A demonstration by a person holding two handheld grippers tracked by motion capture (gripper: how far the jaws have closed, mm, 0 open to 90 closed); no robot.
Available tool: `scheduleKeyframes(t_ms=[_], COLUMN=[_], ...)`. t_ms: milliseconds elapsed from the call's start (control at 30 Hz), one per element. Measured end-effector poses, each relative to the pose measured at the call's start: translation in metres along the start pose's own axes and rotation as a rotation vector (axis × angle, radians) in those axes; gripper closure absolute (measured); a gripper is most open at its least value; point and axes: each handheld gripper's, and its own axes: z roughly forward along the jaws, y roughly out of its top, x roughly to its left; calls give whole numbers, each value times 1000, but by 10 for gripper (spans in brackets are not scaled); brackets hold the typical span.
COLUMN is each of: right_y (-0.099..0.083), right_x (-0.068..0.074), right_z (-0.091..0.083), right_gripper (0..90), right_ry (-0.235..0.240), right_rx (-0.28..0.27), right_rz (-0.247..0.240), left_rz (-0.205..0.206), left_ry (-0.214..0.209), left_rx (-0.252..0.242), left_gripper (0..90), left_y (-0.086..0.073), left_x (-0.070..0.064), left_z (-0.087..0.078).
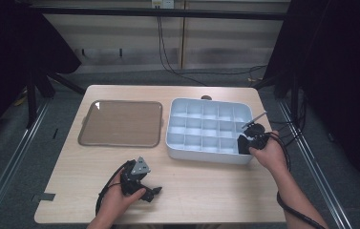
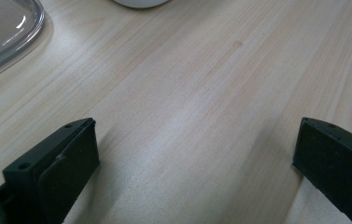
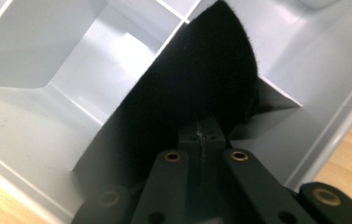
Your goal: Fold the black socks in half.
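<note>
Right tongs (image 3: pixel 201 135) pinching black pad (image 3: pixel 197 88) over grey tray (image 1: pixel 209 125) compartment. Left tongs (image 2: pixel 194 154) spread wide above bare tabletop (image 2: pixel 187 84), clear lid (image 2: pixel 5 28) ahead-left.

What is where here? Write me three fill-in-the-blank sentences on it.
1. The right hand-held gripper is shut on a ____ fabric piece.
2. The left hand-held gripper holds its jaws ____ over the table.
3. In the high view, the clear lid lies ____ of the white compartment tray.
Missing: black; open; left.
</note>
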Motion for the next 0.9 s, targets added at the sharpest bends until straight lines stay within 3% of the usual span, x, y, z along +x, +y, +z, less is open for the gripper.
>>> scheduleKeyframes(t_ms=[900], right_y=[2], right_x=[-4], right_z=[-20], right_gripper=[876], right_ry=[13], right_rx=[-7], right_rz=[1], left_rz=[0], left_ry=[0], left_rx=[0], left_gripper=[0], left_y=[0], left_x=[0], left_z=[0])
